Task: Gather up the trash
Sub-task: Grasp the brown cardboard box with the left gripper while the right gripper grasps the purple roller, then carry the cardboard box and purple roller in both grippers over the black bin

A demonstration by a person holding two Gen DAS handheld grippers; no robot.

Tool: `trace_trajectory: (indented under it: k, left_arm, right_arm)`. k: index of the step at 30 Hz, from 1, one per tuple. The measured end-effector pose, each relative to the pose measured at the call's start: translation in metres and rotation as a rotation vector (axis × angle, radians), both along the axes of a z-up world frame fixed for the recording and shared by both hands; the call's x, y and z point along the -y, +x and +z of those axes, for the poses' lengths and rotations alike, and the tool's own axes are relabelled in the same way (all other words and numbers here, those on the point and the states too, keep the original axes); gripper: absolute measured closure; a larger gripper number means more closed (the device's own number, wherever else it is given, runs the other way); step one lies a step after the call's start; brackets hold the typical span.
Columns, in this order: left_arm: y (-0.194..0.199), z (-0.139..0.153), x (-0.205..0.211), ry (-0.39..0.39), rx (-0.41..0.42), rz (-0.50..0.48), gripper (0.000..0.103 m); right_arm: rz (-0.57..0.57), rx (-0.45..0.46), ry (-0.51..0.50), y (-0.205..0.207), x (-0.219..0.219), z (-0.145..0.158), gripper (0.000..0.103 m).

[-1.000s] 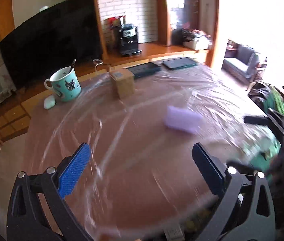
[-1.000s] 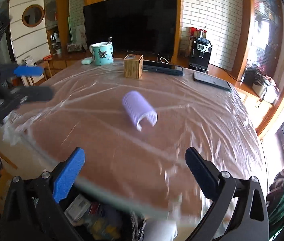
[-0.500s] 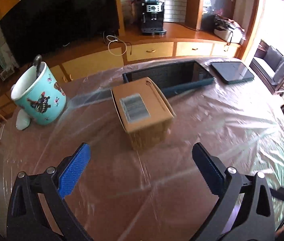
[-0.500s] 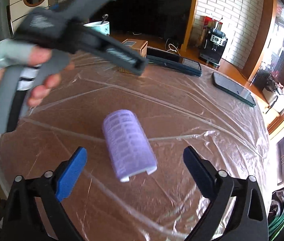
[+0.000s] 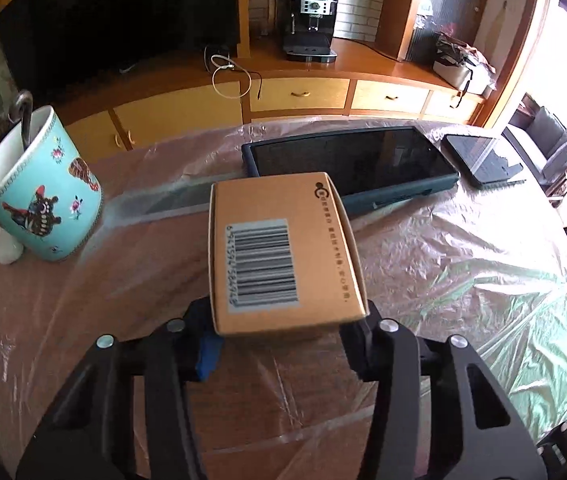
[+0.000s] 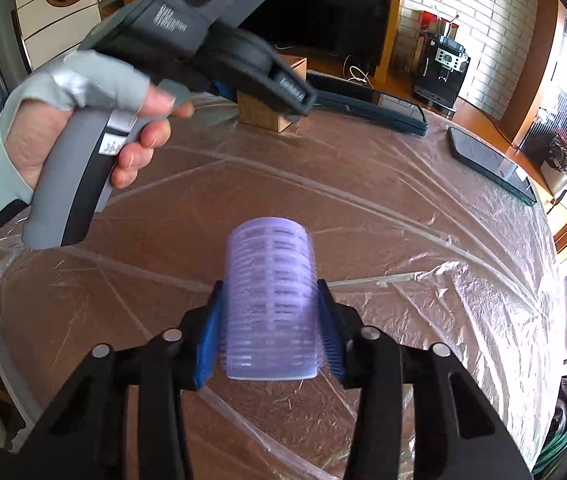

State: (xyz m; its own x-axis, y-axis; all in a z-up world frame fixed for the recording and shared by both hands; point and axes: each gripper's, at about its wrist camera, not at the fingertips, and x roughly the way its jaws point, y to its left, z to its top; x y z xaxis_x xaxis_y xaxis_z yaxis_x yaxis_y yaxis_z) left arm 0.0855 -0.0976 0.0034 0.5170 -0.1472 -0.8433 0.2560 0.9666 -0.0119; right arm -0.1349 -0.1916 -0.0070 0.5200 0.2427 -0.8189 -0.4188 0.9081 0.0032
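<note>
— What's changed from a second ago?

— Both grippers stood wide open then, over the table. Now the left gripper (image 5: 283, 344) has clamped its jaws on the near end of the cardboard box (image 5: 283, 248), and the right gripper (image 6: 269, 340) has the lilac roller (image 6: 269, 304) between its blue pads (image 6: 209, 328), the jaws closing and already pressing its sides.

— Anything you can't make out?

— The box's lower sides and the left gripper's pads are mostly hidden under the box's top face; only a bit of blue shows at its left corner. The roller is blurred, so its print is unreadable. From the right side, the left gripper's body covers most of the box.

— Where do the things sit?

— The box stands on the plastic-covered table (image 5: 463, 260), far side, just in front of a dark tablet (image 5: 347, 160), with a turquoise mug (image 5: 39, 200) to its left. The roller lies nearer, mid-table, its near end between the jaws. A gloved hand (image 6: 83, 120) holds the left gripper's handle.
</note>
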Motion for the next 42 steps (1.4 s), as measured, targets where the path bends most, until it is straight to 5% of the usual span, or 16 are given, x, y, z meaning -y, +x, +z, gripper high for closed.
trace_trajectory:
  k: [19,42]
  left_arm:
    - [-0.075,0.028,-0.013,-0.035,0.067,-0.090,0.055]
    - [-0.230,0.052,-0.042,-0.051,0.156,-0.170,0.055]
  right_arm:
    - [-0.083,0.015,0.115,-0.011,0.023,0.012,0.061]
    - [-0.080,0.062,0.178,-0.080,0.039,0.032,0.061]
